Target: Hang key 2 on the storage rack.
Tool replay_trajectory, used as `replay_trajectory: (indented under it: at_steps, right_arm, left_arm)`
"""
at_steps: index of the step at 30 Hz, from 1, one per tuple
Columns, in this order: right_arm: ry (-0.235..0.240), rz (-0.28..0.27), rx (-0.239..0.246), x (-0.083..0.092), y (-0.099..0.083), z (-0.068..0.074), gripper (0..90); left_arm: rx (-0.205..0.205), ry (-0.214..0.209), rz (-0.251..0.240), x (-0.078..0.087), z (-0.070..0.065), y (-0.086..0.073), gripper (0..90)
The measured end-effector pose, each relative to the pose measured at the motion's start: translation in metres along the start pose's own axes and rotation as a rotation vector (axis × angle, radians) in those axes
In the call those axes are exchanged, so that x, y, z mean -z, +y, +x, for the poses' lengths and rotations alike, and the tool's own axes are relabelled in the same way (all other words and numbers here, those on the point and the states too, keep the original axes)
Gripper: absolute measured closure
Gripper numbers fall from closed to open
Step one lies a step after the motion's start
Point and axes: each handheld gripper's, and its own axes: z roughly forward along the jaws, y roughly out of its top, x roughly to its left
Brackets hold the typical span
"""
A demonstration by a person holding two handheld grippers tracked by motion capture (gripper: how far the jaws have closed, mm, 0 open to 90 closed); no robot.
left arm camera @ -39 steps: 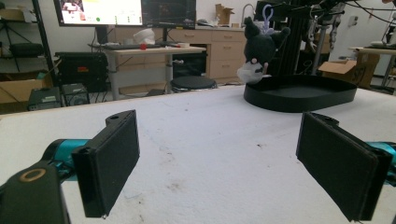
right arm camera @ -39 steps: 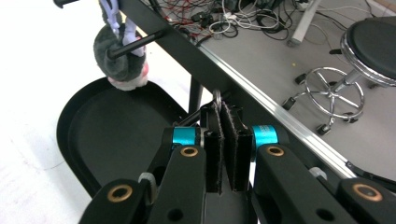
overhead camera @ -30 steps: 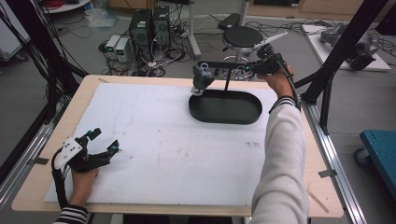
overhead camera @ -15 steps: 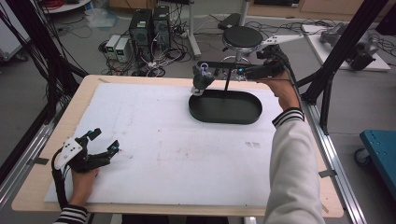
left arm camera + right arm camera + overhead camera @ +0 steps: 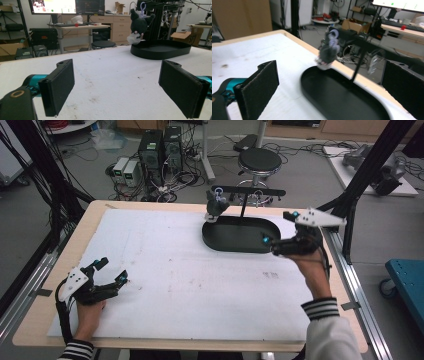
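White sheeting (image 5: 175, 270) covers the wooden table (image 5: 90, 215). Nearest the person, the left gripper (image 5: 111, 271) rests at the front left corner, jaws spread wide, nothing between them. Farther in, on the right, the right gripper (image 5: 279, 231) hangs at the near right end of a black oval tray (image 5: 240, 237), jaws likewise apart and empty. Beyond, a dark plush toy (image 5: 216, 206) with a pale face hangs by a lilac clip from a black bar stand (image 5: 247, 191) over the tray's far left rim. A round stool (image 5: 260, 160) stands behind the table.
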Motion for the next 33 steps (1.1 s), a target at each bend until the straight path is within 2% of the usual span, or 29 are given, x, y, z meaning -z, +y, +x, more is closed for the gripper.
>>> replay_trajectory:
  at_steps: [3,6,7,9,10,13,18,20,24,29,33]
  right_arm:
    - [0.008,-0.052,-0.018,0.009,-0.026,0.014,0.7]
    - [0.024,-0.097,-0.059,0.017,-0.049,0.022,0.7]
    - [0.02,-0.08,-0.069,0.019,-0.055,0.023,0.7]
    - [0.001,-0.108,-0.061,0.022,-0.068,0.028,0.7]
    - [-0.009,-0.108,-0.077,0.024,-0.075,0.031,0.7]
    - [-0.05,-0.113,-0.073,0.026,-0.096,0.036,0.7]
    - [-0.094,-0.173,-0.082,0.026,-0.126,0.041,0.7]
    - [-0.111,-0.187,-0.068,0.024,-0.136,0.041,0.7]
    - [-0.081,-0.172,-0.093,0.018,-0.15,0.041,0.7]
    - [-0.088,-0.14,-0.079,0.012,-0.159,0.041,0.7]
    - [-0.095,-0.121,-0.09,0.009,-0.166,0.042,0.7]
  left_arm:
    - [-0.001,0.001,-0.002,0.0,0.0,0.0,13.7]
    - [-0.009,0.001,-0.001,0.0,-0.001,0.0,13.6]
    - [-0.011,0.001,-0.004,0.0,-0.002,0.0,13.6]
    - [-0.012,0.002,-0.004,0.0,-0.002,0.0,13.6]
    - [-0.011,0.002,-0.004,0.0,-0.002,0.0,13.7]
    - [-0.008,0.004,-0.004,0.0,-0.002,0.0,13.6]
    - [-0.011,0.005,-0.002,0.0,-0.001,0.0,13.6]
    - [-0.008,0.004,-0.004,0.0,-0.002,0.0,13.6]
    - [-0.012,0.002,-0.004,0.0,-0.002,0.0,13.6]
    - [-0.013,0.003,-0.005,0.0,-0.002,0.0,13.6]
    - [-0.014,0.002,-0.005,0.0,-0.002,0.0,13.6]
